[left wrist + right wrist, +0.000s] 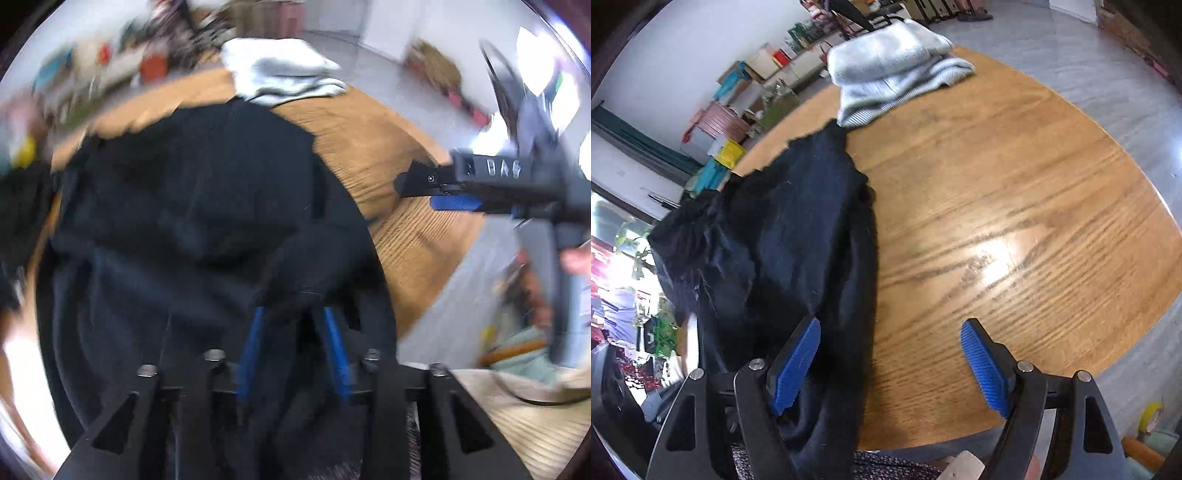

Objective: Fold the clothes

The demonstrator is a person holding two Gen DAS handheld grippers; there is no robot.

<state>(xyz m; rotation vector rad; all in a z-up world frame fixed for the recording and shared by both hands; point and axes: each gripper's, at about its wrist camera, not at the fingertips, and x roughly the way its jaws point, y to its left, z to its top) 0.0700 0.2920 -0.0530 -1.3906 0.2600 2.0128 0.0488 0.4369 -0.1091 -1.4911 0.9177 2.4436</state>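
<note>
A dark navy garment (783, 236) is lying rumpled across the left half of the right wrist frame, on the round wooden worktop (1015, 206), with its near edge hanging down past the worktop rim at the lower centre. In the left wrist view, which is blurred, a bunched fold of the same garment (207, 206) is being pinched by the left tool (291, 314), its blue pads (334, 347) drawn close together around the cloth at the lower centre, as far as the blur allows. The right tool (890, 354) is being held wide open, its blue pads (984, 369) apart; the left pad is sitting just beside the garment's edge and the right one is over bare wood. A folded pale grey garment (894, 62) is resting at the far edge of the worktop, at the upper centre, just beyond the dark garment's far corner. The right tool (458, 184) is also being seen at the right of the left wrist frame, over the wood.
</note>
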